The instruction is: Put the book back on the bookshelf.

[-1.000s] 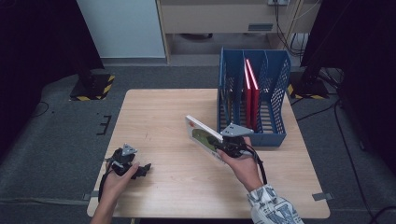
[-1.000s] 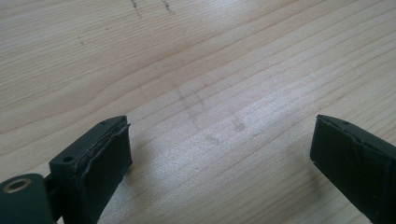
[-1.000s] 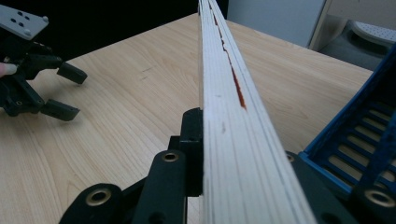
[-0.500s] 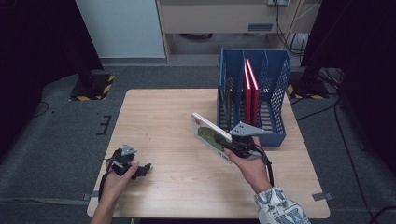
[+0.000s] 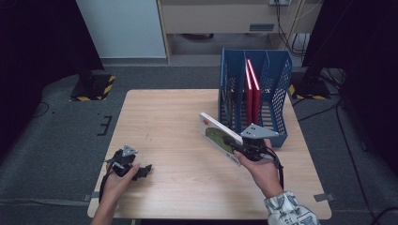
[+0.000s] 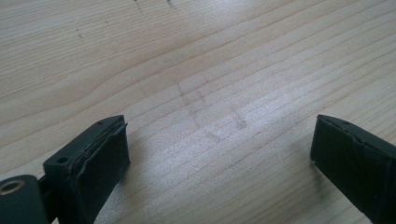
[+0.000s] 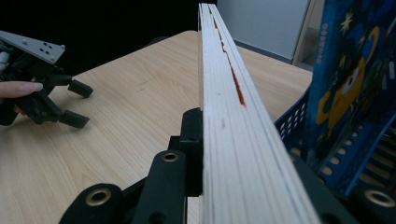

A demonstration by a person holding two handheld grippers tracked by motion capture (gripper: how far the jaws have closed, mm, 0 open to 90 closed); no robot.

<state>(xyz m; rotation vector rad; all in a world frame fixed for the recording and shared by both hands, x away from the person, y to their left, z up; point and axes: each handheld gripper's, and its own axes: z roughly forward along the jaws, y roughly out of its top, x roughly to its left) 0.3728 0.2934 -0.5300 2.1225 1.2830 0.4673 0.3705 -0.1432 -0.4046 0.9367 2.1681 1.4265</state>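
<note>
Where right fingers (image 7: 219, 154) clamp, book (image 7: 229, 116) sits.

Left tongs (image 5: 143, 169) low near the table edge, jaws wide apart; right tongs (image 5: 239, 149) raised, jaws clamped.

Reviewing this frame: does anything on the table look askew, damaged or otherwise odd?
Nothing stands out. The book is tilted simply because the right tongs hold it by its edge beside the blue file rack. The red books stand upright inside. The left tongs rest open on the bare table.
</note>
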